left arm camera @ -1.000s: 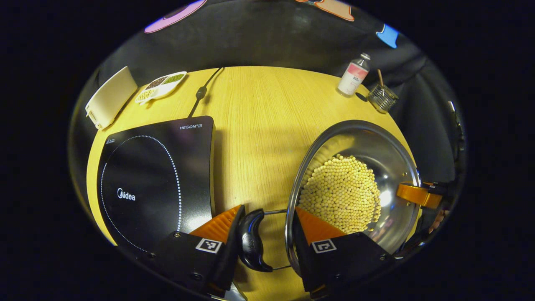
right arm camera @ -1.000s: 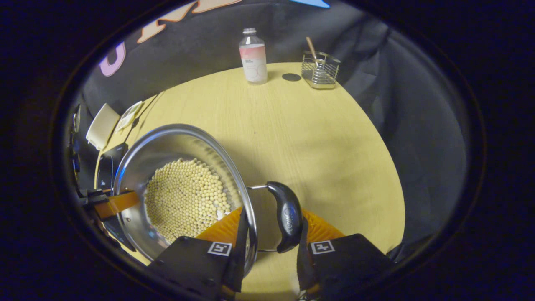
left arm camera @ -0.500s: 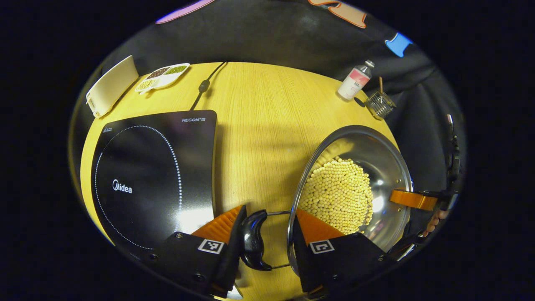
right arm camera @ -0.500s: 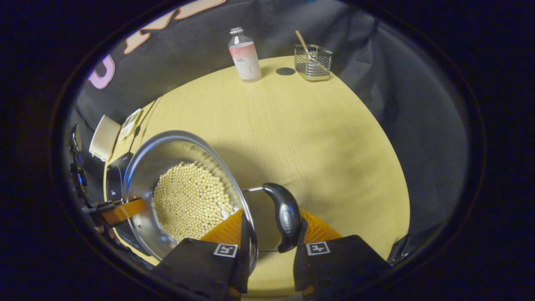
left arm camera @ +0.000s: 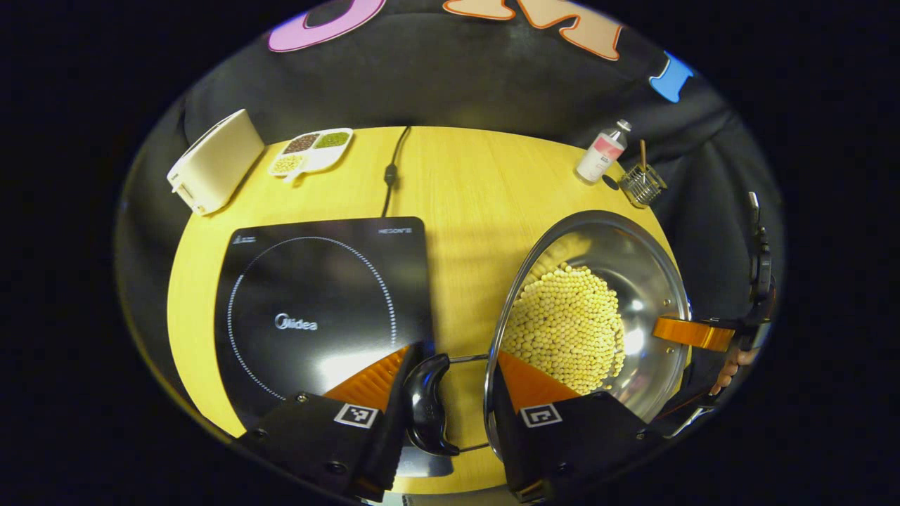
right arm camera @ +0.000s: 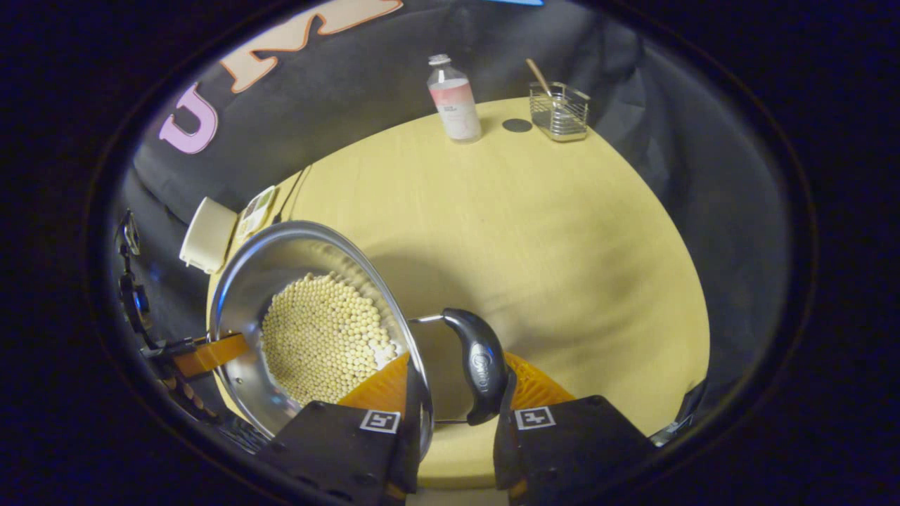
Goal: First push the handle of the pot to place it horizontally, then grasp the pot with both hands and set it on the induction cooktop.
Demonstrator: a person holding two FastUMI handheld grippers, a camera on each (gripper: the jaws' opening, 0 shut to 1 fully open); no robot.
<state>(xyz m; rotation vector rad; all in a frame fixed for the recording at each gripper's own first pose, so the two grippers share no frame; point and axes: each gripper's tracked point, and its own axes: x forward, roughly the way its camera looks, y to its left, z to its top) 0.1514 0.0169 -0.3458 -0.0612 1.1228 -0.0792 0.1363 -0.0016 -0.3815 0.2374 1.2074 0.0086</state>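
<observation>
Steel pot [left arm camera: 598,309] full of soybeans [left arm camera: 569,327] was held up by both handles, so the handle push looked done. Left gripper [left arm camera: 450,400] fingers were clamped on the left handle [left arm camera: 424,404], right gripper [right arm camera: 450,404] fingers on the right handle [right arm camera: 477,365]. Pot was carried beside the induction cooktop [left arm camera: 316,316], above the surface [left arm camera: 464,190]; setting down was left.

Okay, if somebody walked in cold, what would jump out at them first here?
Probably the steel pot heaped with pale yellow beans, gripped on both sides: the left claw closed around one black handle, the right claw around the other handle. Next, the black induction cooktop just left of the pot on the wooden table.
</observation>
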